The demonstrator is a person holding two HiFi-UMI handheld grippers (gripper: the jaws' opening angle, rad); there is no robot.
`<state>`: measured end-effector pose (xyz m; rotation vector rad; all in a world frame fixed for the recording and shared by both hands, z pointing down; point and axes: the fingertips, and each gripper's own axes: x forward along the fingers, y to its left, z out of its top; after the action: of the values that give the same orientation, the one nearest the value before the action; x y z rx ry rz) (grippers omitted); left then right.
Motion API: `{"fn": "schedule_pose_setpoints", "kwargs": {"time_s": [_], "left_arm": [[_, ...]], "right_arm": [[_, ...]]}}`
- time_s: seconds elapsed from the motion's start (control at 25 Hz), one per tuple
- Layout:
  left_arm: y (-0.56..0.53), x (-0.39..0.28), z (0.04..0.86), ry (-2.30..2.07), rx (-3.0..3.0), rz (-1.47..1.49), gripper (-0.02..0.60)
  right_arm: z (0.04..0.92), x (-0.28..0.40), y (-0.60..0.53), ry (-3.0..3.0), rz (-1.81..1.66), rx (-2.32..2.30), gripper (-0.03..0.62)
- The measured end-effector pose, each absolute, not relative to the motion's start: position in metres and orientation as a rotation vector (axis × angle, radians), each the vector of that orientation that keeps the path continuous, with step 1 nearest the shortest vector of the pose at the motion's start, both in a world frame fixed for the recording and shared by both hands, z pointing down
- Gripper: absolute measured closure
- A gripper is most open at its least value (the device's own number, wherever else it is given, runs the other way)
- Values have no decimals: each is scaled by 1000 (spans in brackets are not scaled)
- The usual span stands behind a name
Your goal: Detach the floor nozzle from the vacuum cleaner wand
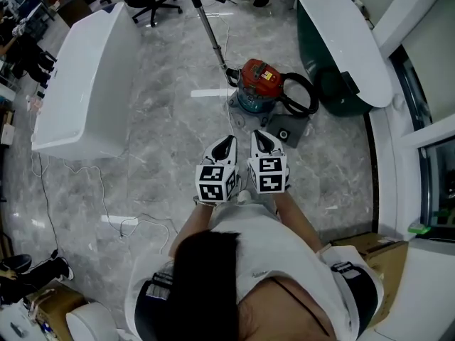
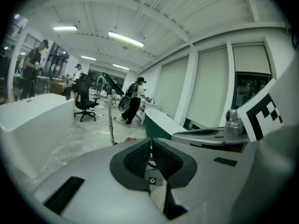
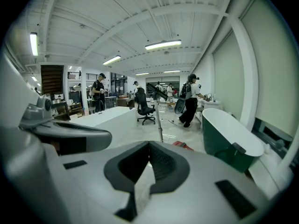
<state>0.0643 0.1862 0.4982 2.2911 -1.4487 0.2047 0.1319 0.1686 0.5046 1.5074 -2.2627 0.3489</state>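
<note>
A red and teal vacuum canister (image 1: 257,84) stands on the marble floor ahead, with a black hose (image 1: 302,94) looped at its right. The metal wand (image 1: 212,38) slants from the floor beside the canister up to the far left. Its lower end, where the nozzle sits, is too small to make out. A grey flat part (image 1: 288,130) lies in front of the canister. My left gripper (image 1: 227,141) and right gripper (image 1: 260,135) are side by side short of it, both shut and empty. The wand (image 2: 111,120) shows beyond the left gripper (image 2: 151,146), and the wand (image 3: 160,125) shows beyond the right gripper (image 3: 149,148).
A white bathtub (image 1: 85,84) stands at the left and a green one (image 1: 348,55) at the right, leaving a floor lane between them. A black office chair (image 1: 153,2) is at the far end. White cables (image 1: 106,204) trail on the floor at left. People stand in the background.
</note>
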Motion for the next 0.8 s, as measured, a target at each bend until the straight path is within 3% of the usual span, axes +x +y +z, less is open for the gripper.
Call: {"fn": "schedule_pose_setpoints", "kwargs": {"time_s": [0.8], "left_arm": [[146,104,498,-1542,2247,207,566]], "right_arm": [[505,177,125,-2268,346,1529,579]]}}
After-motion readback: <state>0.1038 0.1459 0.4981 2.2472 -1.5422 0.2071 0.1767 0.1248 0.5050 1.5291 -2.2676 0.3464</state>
